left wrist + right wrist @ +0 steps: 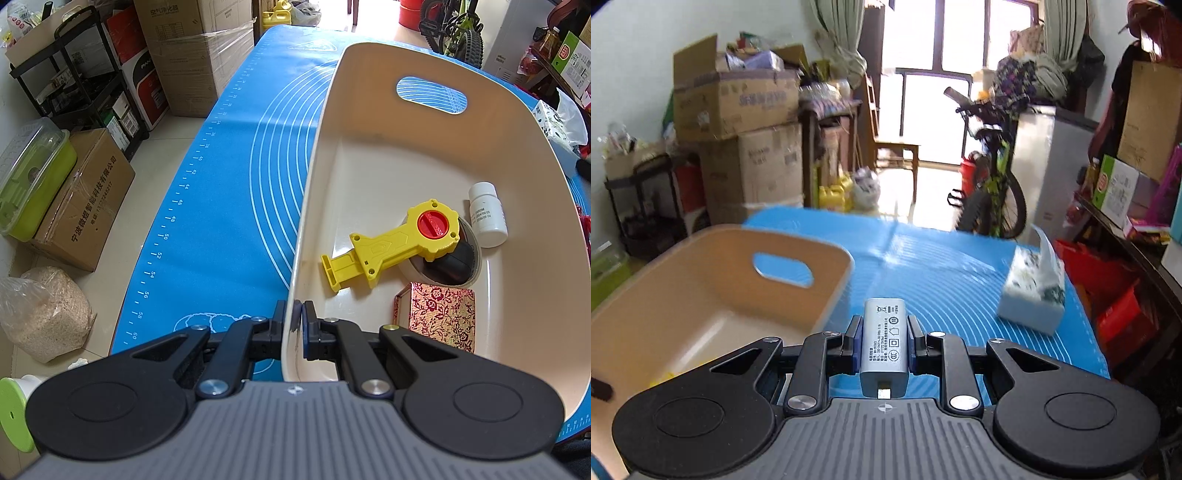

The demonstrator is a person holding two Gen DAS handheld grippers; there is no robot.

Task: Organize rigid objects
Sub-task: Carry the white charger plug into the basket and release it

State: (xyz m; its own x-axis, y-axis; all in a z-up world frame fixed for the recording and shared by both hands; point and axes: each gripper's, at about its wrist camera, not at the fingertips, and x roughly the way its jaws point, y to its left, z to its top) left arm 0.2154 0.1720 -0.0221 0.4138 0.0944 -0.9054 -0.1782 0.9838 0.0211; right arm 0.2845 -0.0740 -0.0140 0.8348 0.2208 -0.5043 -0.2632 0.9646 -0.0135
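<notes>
A cream plastic bin [509, 122] stands on the blue mat [229, 192]. My left gripper [294, 314] is shut on the bin's near left rim. Inside lie a yellow toy launcher with a red knob [399, 243], a black object on a tape roll [454, 262], a white bottle [487, 216] and a red-gold patterned box [443, 314]. My right gripper [884, 332] is shut on a grey power adapter [884, 343], held above the mat just right of the bin [713, 291].
A tissue box [1032, 299] sits on the mat's right side. Cardboard boxes [85, 199], a green container [33, 177] and a bag of grain [44, 314] stand on the floor to the left. A bicycle [993, 177] and shelves stand beyond the table.
</notes>
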